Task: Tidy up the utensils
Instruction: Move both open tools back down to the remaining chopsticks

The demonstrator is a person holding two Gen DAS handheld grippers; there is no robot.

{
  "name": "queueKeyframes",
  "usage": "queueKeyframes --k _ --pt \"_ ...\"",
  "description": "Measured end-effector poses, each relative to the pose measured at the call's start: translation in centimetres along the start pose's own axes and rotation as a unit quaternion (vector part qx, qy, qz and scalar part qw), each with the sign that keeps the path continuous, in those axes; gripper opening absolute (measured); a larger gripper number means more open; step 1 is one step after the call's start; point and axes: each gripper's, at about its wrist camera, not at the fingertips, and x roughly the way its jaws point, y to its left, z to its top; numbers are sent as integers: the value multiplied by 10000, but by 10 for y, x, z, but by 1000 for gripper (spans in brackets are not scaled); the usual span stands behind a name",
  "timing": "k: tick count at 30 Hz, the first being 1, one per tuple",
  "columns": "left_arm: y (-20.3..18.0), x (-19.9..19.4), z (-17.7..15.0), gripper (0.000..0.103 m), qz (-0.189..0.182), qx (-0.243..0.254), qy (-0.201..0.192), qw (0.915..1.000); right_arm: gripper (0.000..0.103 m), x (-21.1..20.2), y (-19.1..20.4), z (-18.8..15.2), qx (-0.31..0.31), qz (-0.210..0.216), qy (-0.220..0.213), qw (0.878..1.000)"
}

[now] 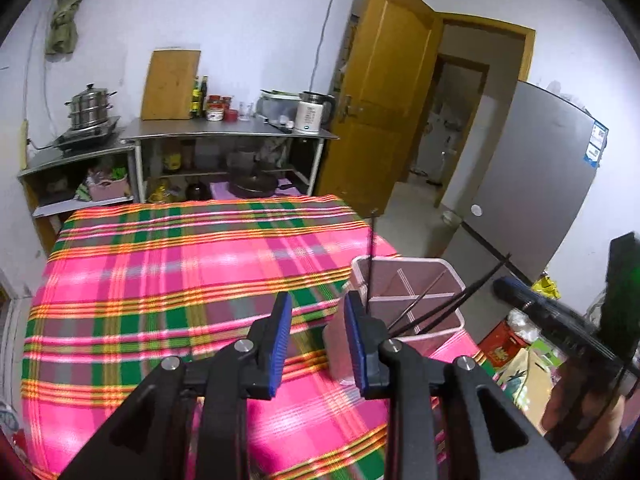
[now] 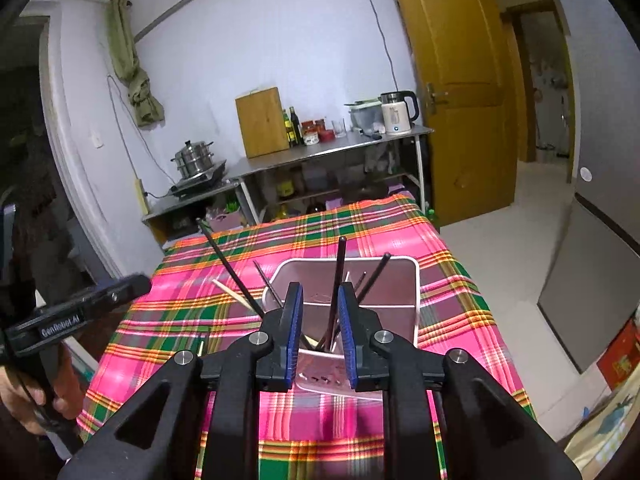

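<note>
A translucent divided utensil holder (image 1: pixel 400 260) stands near the right edge of the plaid-covered table (image 1: pixel 180 264). Several dark chopsticks (image 1: pixel 371 256) lean in its compartments. My left gripper (image 1: pixel 319 300) hangs open over bare cloth just left of the holder, with nothing between its blue pads. In the right wrist view my right gripper (image 2: pixel 320 292) is open just above the holder (image 2: pixel 416 300). A dark chopstick (image 2: pixel 340 264) stands in the box between the pads, ungripped. A pale chopstick (image 2: pixel 232 294) lies on the cloth to the left. A hand carries the left gripper (image 2: pixel 100 300).
Beyond the table stands a steel shelf unit (image 1: pixel 224 134) with a kettle (image 1: pixel 310 114), a cutting board and a steamer pot. An open wooden door (image 2: pixel 460 100) and a grey fridge (image 1: pixel 540 184) are on the right. Boxes lie on the floor by the table's right edge.
</note>
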Motion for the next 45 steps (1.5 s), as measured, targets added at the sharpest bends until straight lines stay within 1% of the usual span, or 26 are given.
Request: queueKeyframes --k 4,9,13,18,26,32,38,45 --pt "19 -11 -19 28 207 -174 43 9996 19 -7 4 -5 -15 72 -4 10000" --pt "42 -18 -44 28 392 -461 150 9981 19 -10 11 -16 -78 280 65 9996" --pt "56 -21 -66 28 521 -663 273 9961 19 -6 24 -28 -222 408 218 9987" --pt "68 -17 -87 28 654 -806 458 9935 19 6 41 -45 -387 617 487 9962" --pt "83 6 -115 28 800 -986 825 9885 19 33 62 -72 -508 908 950 9900" --pt "90 29 -132 28 859 -1079 1089 9844 19 53 71 -89 -599 1006 1268 9850" --pt "98 54 -137 28 940 -1148 1283 9806 19 69 73 -99 -633 1061 1511 9808" --pt "104 76 -141 28 1006 -1153 1402 9782 19 85 77 -106 -669 1098 1693 9772"
